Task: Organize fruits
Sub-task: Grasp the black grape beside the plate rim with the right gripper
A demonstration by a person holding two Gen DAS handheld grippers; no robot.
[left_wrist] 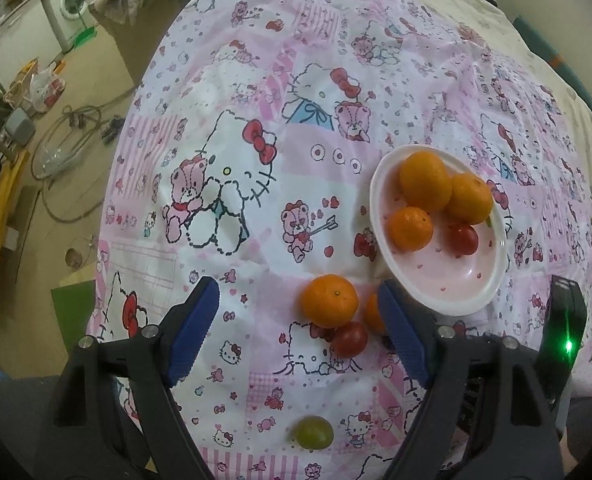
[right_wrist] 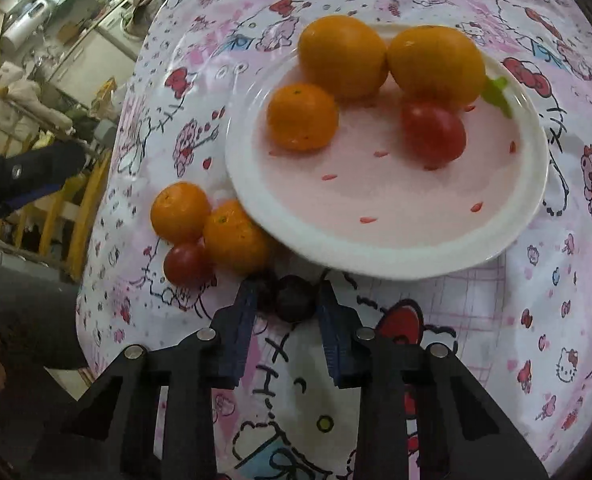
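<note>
A white plate with a pink centre [left_wrist: 452, 280] [right_wrist: 376, 208] lies on the cartoon-print cloth and holds three oranges [left_wrist: 424, 180] [right_wrist: 342, 56] and a red tomato [left_wrist: 462, 239] [right_wrist: 434, 132]. Beside its near rim lie two oranges [left_wrist: 329, 300] [right_wrist: 180, 212] and a small tomato [left_wrist: 350, 339] [right_wrist: 187, 264]. A green grape [left_wrist: 312, 432] lies close to me between the left gripper's arms. My left gripper [left_wrist: 298, 312] is open above the loose fruit. My right gripper [right_wrist: 285, 300] is shut on a dark grape [right_wrist: 293, 298] just short of the plate's rim.
The pink printed cloth [left_wrist: 223, 184] covers a rounded surface that drops off at the left. Beyond that edge are a floor with cables, a washing machine [left_wrist: 69, 0] and yellow wooden frames [right_wrist: 83, 200]. The right gripper's body [left_wrist: 564, 328] shows at the right of the left wrist view.
</note>
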